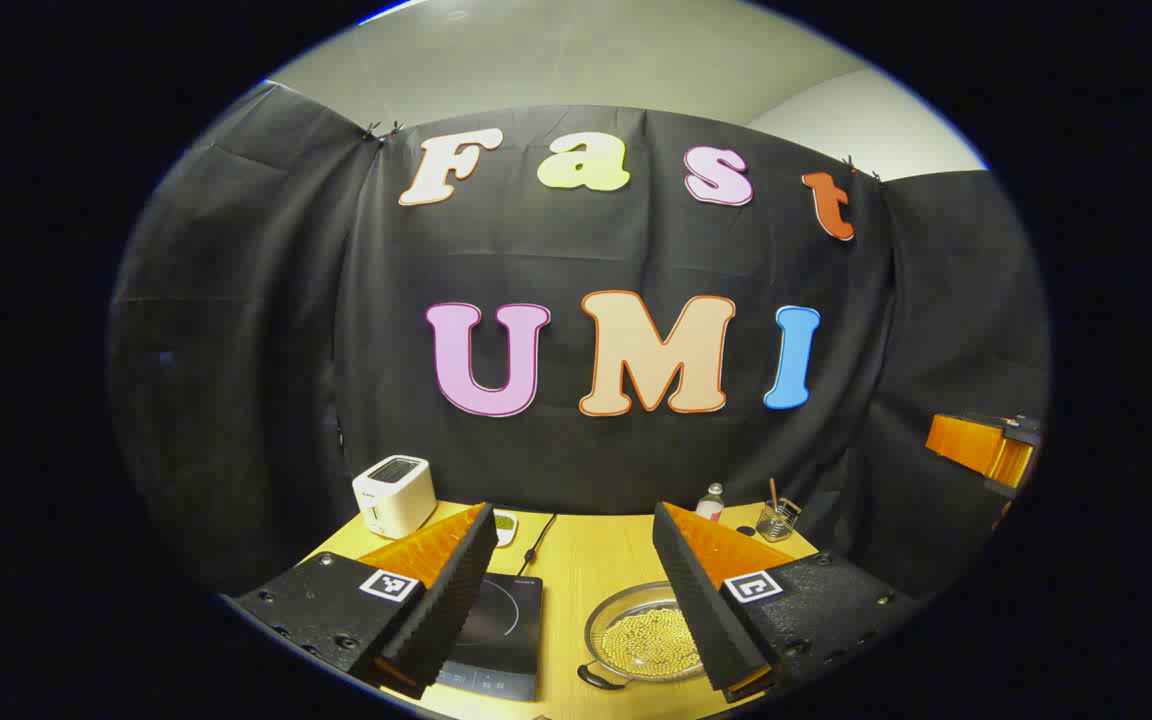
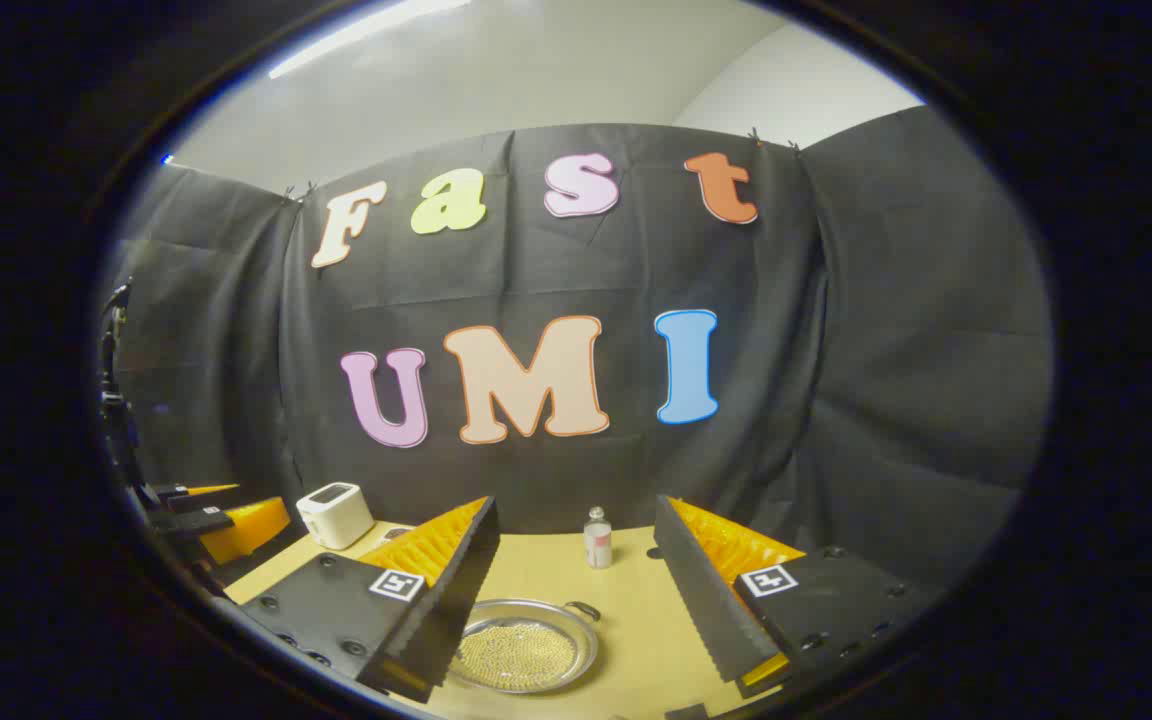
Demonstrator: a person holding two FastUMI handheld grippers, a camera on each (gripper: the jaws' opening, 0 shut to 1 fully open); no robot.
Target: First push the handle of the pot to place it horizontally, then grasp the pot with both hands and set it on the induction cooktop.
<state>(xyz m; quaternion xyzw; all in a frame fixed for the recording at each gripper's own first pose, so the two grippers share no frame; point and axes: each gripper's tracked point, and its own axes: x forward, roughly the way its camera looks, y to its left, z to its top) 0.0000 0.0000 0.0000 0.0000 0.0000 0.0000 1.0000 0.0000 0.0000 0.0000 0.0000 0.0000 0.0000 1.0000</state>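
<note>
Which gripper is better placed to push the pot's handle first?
Probably right: the right gripper is open with the pot and its far handle between its fingers. The left gripper faces cooktop and pot together.

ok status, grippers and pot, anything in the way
Left gripper open, right gripper open, both holding nothing. Pot on table beside induction cooktop, not on it. Nothing lies between them.

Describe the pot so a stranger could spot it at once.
Start at the yellow table in front of the black cloth wall. Right of the flat black cooktop sits the pot: a shallow round metal pan, full of small pale beads, with dark side handles.
</note>
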